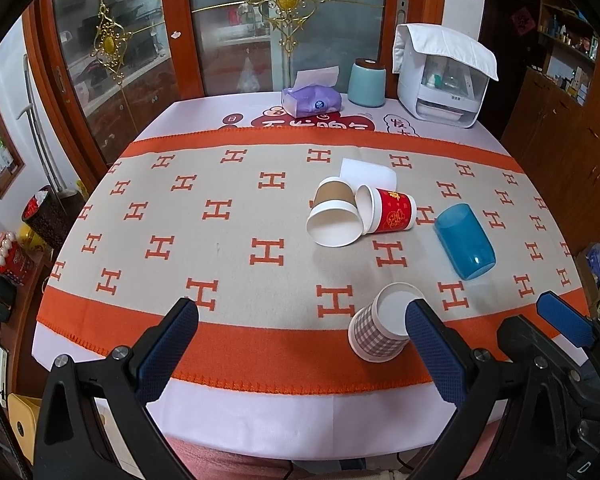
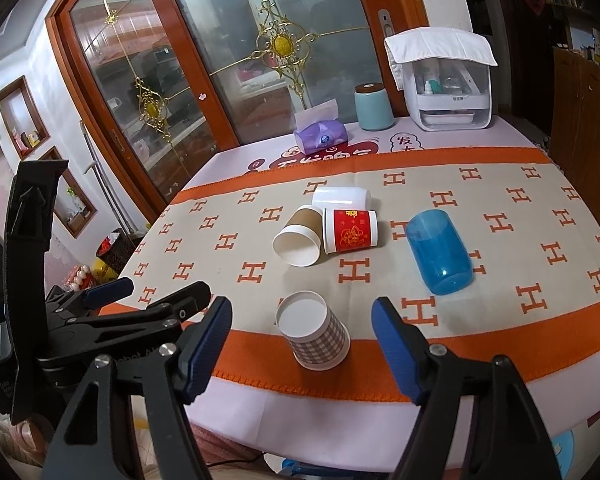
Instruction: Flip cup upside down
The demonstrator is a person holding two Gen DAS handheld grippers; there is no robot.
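Note:
A checked paper cup point(image 1: 374, 326) point(image 2: 314, 334) stands upside down near the table's front edge, its white base up. A brown cup point(image 1: 334, 216) point(image 2: 298, 238), a red cup point(image 1: 388, 210) point(image 2: 350, 232), a white cup point(image 1: 368, 172) point(image 2: 342, 198) and a blue plastic cup point(image 1: 465, 240) point(image 2: 438, 256) lie on their sides further back. My left gripper point(image 1: 302, 340) is open and empty, its right finger just beside the checked cup. My right gripper point(image 2: 302, 344) is open and empty, the checked cup between its fingers but further out.
The orange and beige H-pattern cloth point(image 1: 220, 240) covers the table. At the back stand a purple tissue pack point(image 1: 312, 100), a teal canister point(image 1: 366, 82) and a white appliance point(image 1: 440, 80). The glass door point(image 1: 236, 28) is behind. The right gripper's finger shows in the left wrist view point(image 1: 564, 320).

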